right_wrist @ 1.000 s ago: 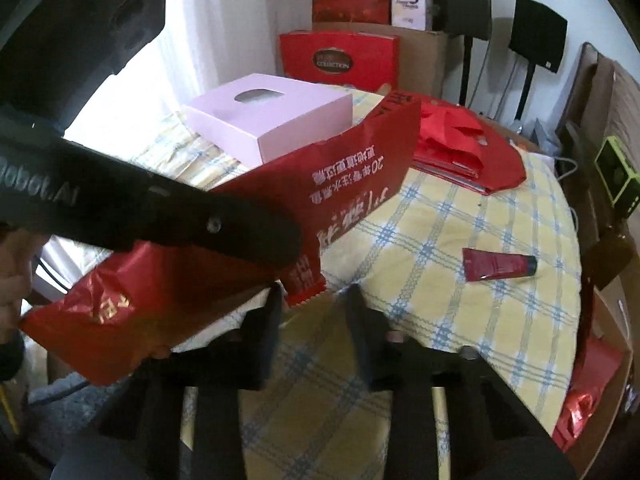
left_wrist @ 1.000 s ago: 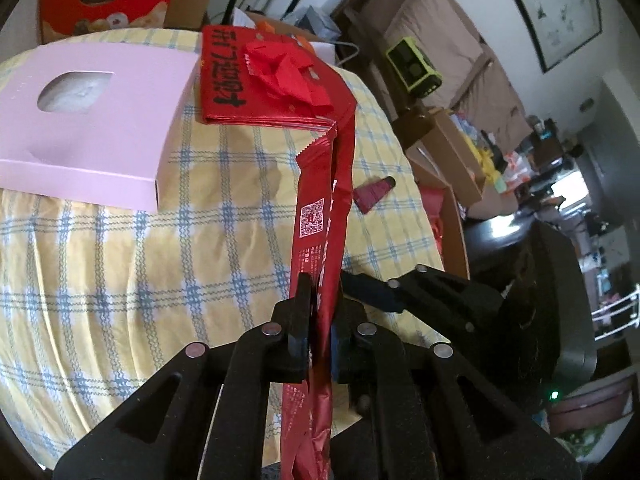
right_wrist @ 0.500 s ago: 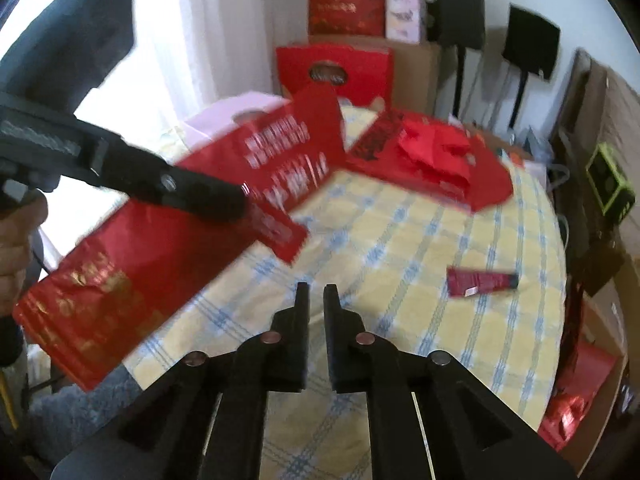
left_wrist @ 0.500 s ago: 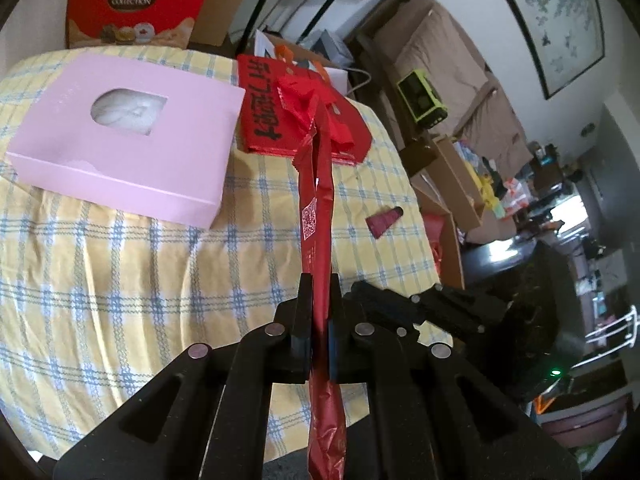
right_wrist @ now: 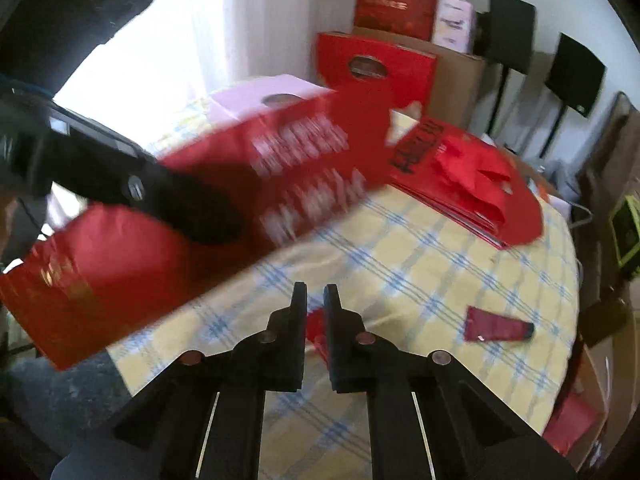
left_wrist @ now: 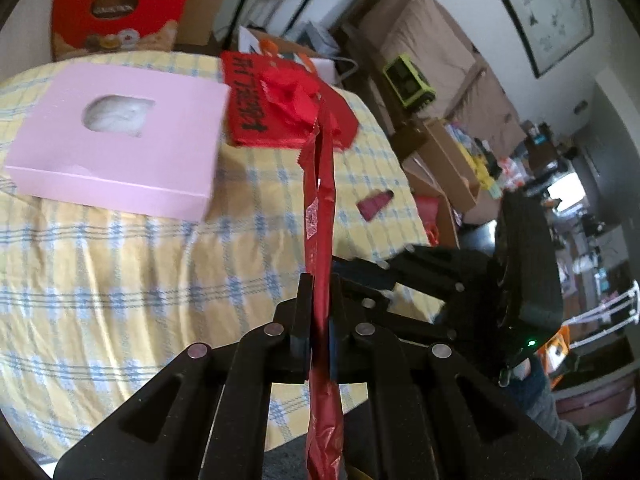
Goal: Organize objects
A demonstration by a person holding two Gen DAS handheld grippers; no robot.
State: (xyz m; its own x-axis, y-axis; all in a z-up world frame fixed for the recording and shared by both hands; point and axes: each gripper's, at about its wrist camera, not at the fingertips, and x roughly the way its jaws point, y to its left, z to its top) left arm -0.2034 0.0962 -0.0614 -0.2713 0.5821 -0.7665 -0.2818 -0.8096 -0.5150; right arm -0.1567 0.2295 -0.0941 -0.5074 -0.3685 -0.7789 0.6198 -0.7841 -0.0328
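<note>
Red foil bag (left_wrist: 320, 216) higher now, edge-on, crinkled, white-lettered.

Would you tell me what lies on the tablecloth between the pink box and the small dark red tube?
In the left wrist view, nothing rests on the cloth between the pink box and the tube; only the red bag held by the left gripper hangs across it.

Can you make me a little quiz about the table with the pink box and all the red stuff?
1. True or false: the pink box lies on the checked tablecloth.
2. What colour is the small tube lying alone on the cloth?
3. The left gripper is shut on: A) the pink box B) the small tube C) the long red bag.
Key: 1 true; 2 dark red; 3 C.
</note>
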